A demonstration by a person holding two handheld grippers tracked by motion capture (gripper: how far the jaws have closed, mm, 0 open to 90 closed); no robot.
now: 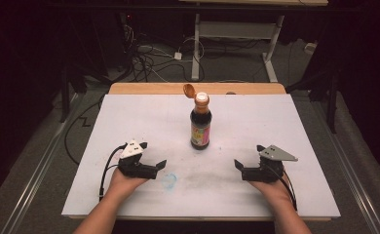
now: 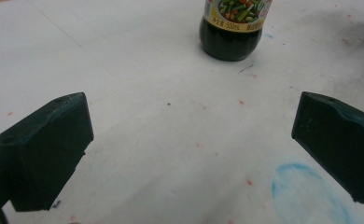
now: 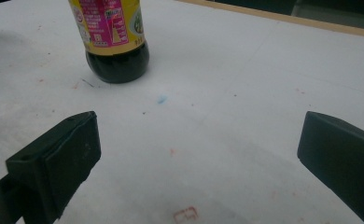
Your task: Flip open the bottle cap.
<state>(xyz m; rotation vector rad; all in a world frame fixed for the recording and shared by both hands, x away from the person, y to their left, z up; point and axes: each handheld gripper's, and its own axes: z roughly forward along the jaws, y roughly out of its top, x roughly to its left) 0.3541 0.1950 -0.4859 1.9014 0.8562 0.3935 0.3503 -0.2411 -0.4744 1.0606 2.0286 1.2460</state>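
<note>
Bottle (image 1: pixel 200 124) upright at table (image 1: pixel 129 122) centre, cap flipped back, between both grippers.
L gripper (image 1: pixel 155 163) & R gripper (image 1: pixel 240 168) near edge, both released & empty; bottle sits farther in, roughly equidistant, long axis vertical.

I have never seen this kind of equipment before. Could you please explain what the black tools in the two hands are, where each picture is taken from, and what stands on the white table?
A person sits at a white table and holds one hand tool in each hand. Each tool is a gripper with two black fingers that can open and close.

The high view comes from a fixed camera above, looking down. In it the left gripper is at the left and the right gripper at the right. Both rest low on the table, open, and hold nothing.

The other two pictures come from small cameras riding on the grippers. Each looks forward between its own fingers.

Between the grippers, farther away, stands a dark sauce bottle with a colourful label. Its orange flip cap is open. A blue smudge marks the table near the left gripper.
</note>
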